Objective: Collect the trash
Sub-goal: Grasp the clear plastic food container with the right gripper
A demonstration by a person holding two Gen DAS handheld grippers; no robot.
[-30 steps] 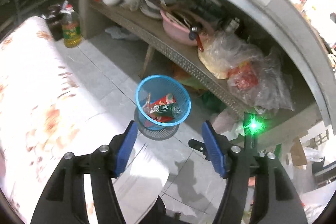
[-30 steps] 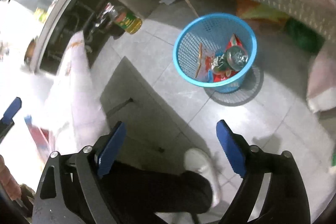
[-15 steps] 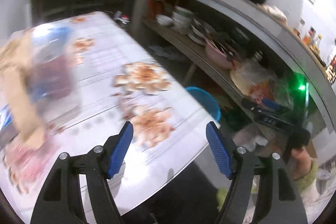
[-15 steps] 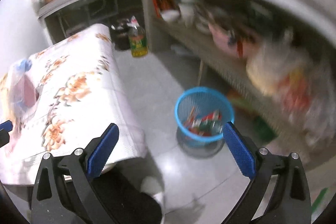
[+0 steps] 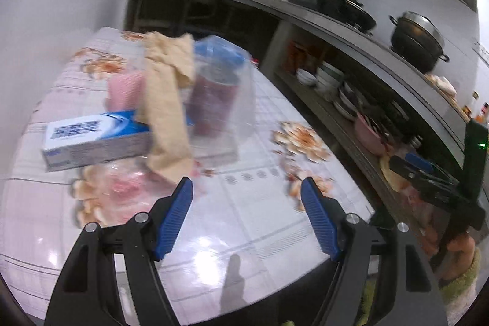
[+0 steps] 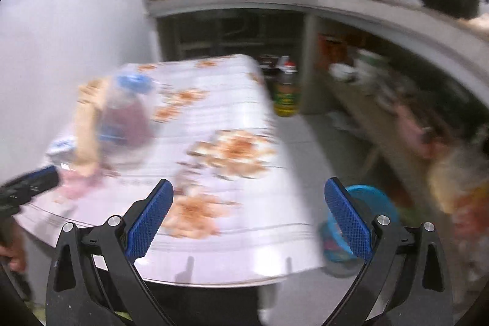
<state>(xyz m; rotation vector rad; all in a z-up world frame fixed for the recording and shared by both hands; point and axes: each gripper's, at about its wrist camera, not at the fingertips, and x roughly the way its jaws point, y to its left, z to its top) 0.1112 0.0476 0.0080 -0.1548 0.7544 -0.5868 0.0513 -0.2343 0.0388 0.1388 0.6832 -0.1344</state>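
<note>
Hovering above the near part of a floral-clothed table [image 5: 250, 213], the left gripper [image 5: 247, 197] has its blue-padded jaws spread with nothing between them; ahead of it lie a blue-and-white carton [image 5: 91, 139], a beige cloth [image 5: 166, 109] draped across it, and a clear plastic bag [image 5: 220, 100] over a dark red container. The right gripper [image 6: 249, 206] is likewise spread and empty over the table's edge, with the blue trash basket [image 6: 371, 203] on the floor beside the table, litter inside it, though blurred.

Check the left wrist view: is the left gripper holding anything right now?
No: the left gripper is open with nothing between its blue pads, hovering over the floral table short of the blue-and-white box.
</note>
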